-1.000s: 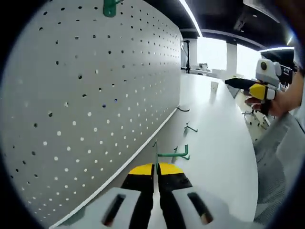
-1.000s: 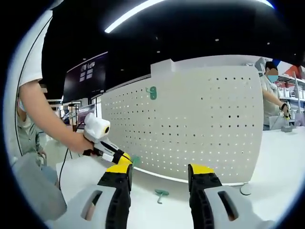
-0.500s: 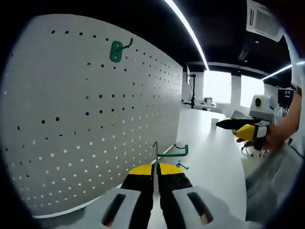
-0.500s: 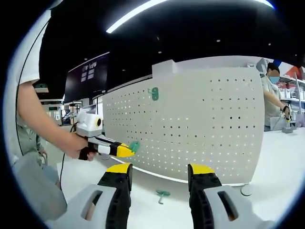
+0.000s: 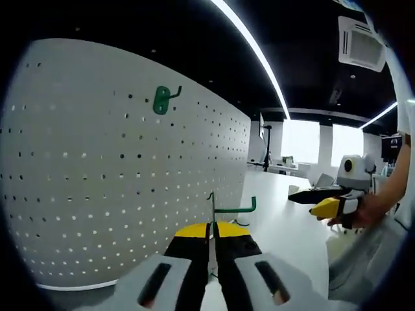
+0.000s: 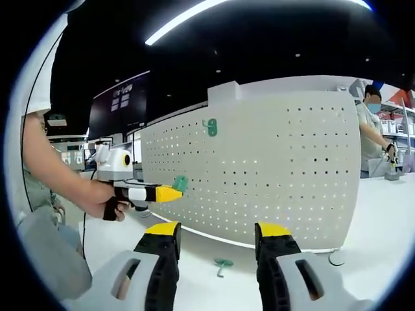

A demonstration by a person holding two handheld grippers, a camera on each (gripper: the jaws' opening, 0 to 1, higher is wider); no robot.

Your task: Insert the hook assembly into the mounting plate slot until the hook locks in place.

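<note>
In the left gripper view, the left gripper (image 5: 211, 228) had its yellow-tipped fingers (image 5: 194, 230) pressed together on a green hook (image 5: 228, 209) — a thin upright stem rose from between the tips and a green arm bent off to the right, ending in a short upturned tip. The hook was held up off the worktop (image 5: 285, 227), near the face of a white pegboard (image 5: 110, 181) but apart from it. A second green hook (image 5: 162, 99) was already hanging high on that board. Off to the right, the right gripper (image 5: 318, 205) was held in a person's hand (image 5: 360, 212).

In the right gripper view, the right gripper's fingers (image 6: 163, 238) stood wide apart with nothing between them. Beyond them a loose green hook (image 6: 222, 264) lay on the worktop in front of the pegboard — the left gripper came in from the left with its green hook held near the perforated face.
</note>
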